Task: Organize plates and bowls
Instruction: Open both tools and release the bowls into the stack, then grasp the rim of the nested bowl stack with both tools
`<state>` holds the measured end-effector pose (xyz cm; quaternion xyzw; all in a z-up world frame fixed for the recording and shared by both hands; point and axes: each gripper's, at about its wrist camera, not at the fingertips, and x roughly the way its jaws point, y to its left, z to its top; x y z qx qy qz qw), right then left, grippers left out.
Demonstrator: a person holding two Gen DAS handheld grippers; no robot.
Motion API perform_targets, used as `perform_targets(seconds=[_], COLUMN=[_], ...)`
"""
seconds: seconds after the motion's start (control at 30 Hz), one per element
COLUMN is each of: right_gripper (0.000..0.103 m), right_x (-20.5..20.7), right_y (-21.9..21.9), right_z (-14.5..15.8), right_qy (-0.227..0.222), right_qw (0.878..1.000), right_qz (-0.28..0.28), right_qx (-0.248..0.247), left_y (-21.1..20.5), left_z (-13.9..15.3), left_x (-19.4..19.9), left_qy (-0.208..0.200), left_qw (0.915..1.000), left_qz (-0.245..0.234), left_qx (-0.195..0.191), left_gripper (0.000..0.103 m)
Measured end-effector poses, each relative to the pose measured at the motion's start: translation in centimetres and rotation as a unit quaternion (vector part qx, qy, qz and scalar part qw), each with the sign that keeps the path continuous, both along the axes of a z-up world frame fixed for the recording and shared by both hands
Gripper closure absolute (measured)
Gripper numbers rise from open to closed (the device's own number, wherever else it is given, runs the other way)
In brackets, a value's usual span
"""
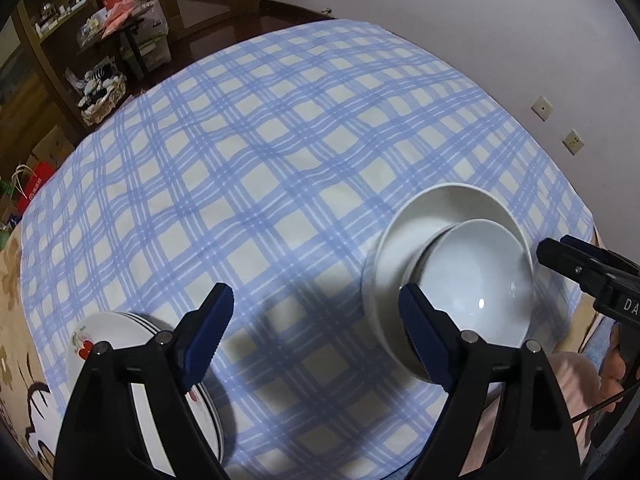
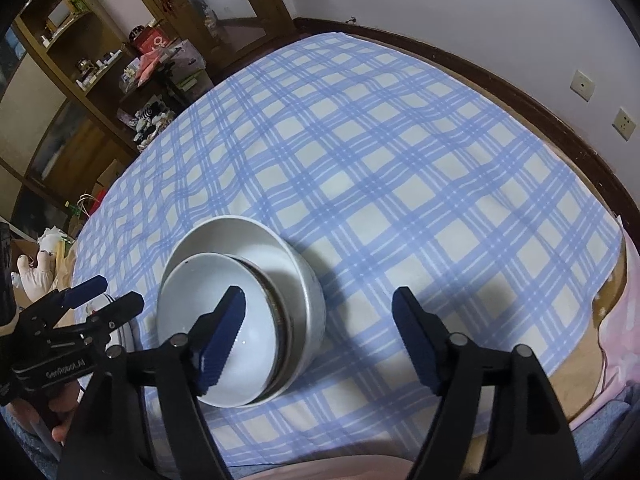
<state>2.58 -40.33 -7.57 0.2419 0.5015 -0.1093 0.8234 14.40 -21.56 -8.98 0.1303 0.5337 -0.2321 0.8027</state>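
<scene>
Item 1, far left: stack of white round ceramic plates with a red cherry print [image 1: 120,344], lying flat on the blue-and-cream checked tablecloth [image 1: 280,160]. Count uncertain; dark rim lines suggest several. The near side is covered by the left gripper's frame.

Item 2: left gripper [image 1: 316,328], black frame with blue pads, jaws wide and holding nothing. One pad hangs over the plates, the other just beside the bowls.

Item 3, right of centre: small pale glazed bowl [image 2: 240,320] nested, tilted, inside a large white deep-walled bowl [image 2: 280,248]. More small bowls seem to sit beneath the top 1; their edges are too compressed to count.

Item 4: right gripper [image 2: 320,344], same make, jaws wide and empty, 1 pad above the small bowl, the other over bare cloth.

Status, judged: 2 groups formed, plates together and bowls together, so sorting looks near finished. No loose crockery shows on the cloth. The table's near edge is cut off.
</scene>
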Motion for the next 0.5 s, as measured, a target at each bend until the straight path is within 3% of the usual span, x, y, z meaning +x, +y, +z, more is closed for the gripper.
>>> perform_targets(seconds=[0.5], right_gripper=[0.020], right_x=[0.3], right_y=[-1.5], right_z=[-2.7], right_qy=[0.036], right_qw=[0.999], right_qz=[-0.010], right_qx=[0.015], left_y=[-0.5], left_z=[-2.6], left_x=[1.3], left_qy=[0.026], left_qw=[0.9994], left_qz=[-0.011], left_qx=[0.018], left_gripper=[0.019])
